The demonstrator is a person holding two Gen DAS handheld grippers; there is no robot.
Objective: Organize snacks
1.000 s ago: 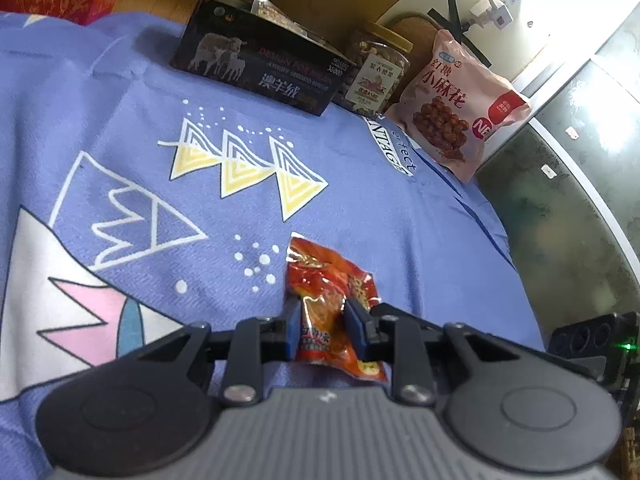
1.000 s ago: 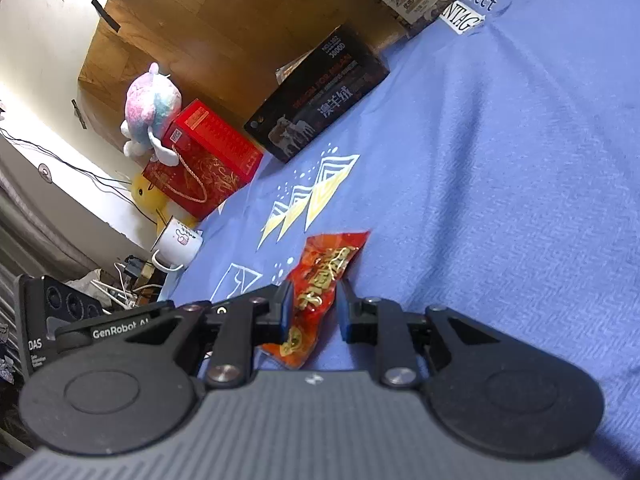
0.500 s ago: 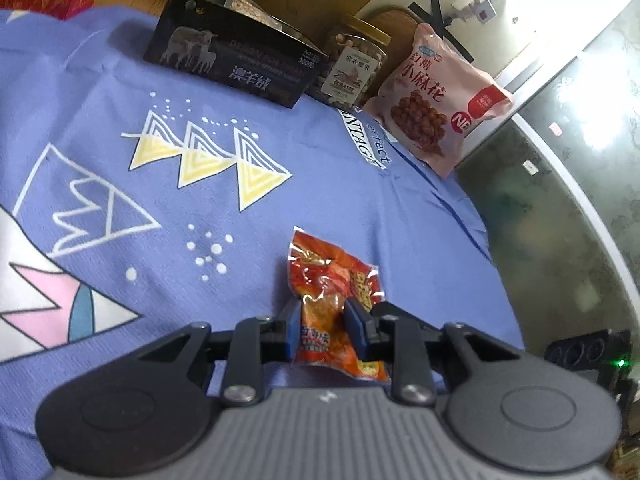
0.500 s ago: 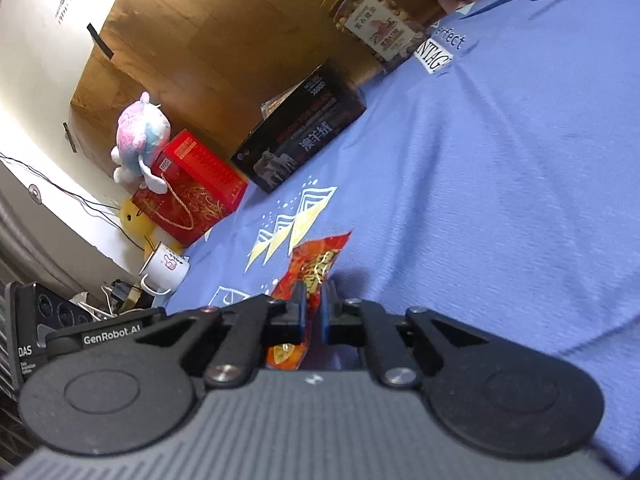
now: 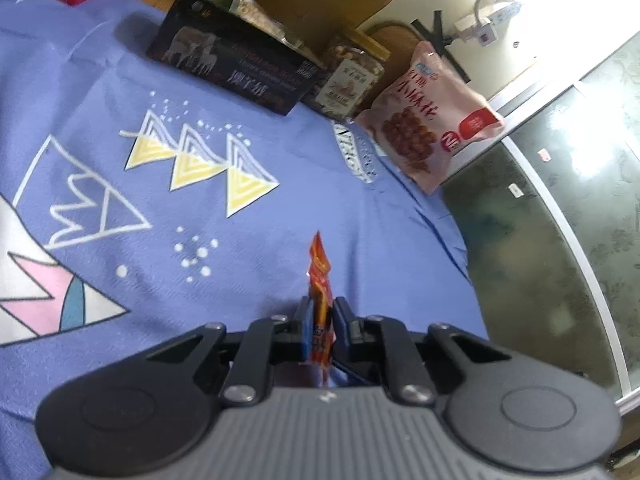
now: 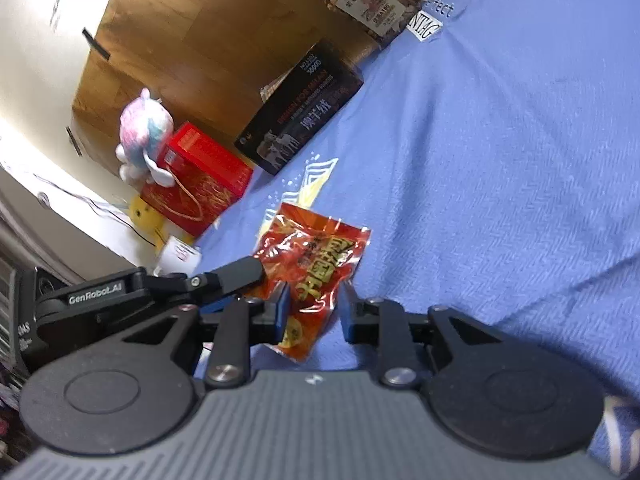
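Observation:
A small red snack packet [image 5: 319, 280] stands edge-on between the fingers of my left gripper [image 5: 321, 322], which is shut on it and holds it over the blue cloth [image 5: 280, 208]. In the right wrist view the same packet [image 6: 316, 264] shows flat-faced, with the left gripper's finger [image 6: 240, 276] on its left edge. My right gripper [image 6: 314, 312] is open, its fingers either side of the packet's lower end without pinching it. A dark box [image 5: 236, 68], a nut jar [image 5: 352, 80] and a pink snack bag [image 5: 428, 120] stand at the far edge.
A red gift box [image 6: 200, 184] with a plush toy [image 6: 144, 136] sits beyond the cloth's left end. A white mug [image 6: 176, 252] is lower left. A dark glass surface [image 5: 540, 240] lies to the right of the cloth. A wooden wall [image 6: 200, 40] backs it.
My left gripper closed on the packet and turned it upright, edge-on. My right gripper, pinched on the packet half a second ago, has opened and let it go.

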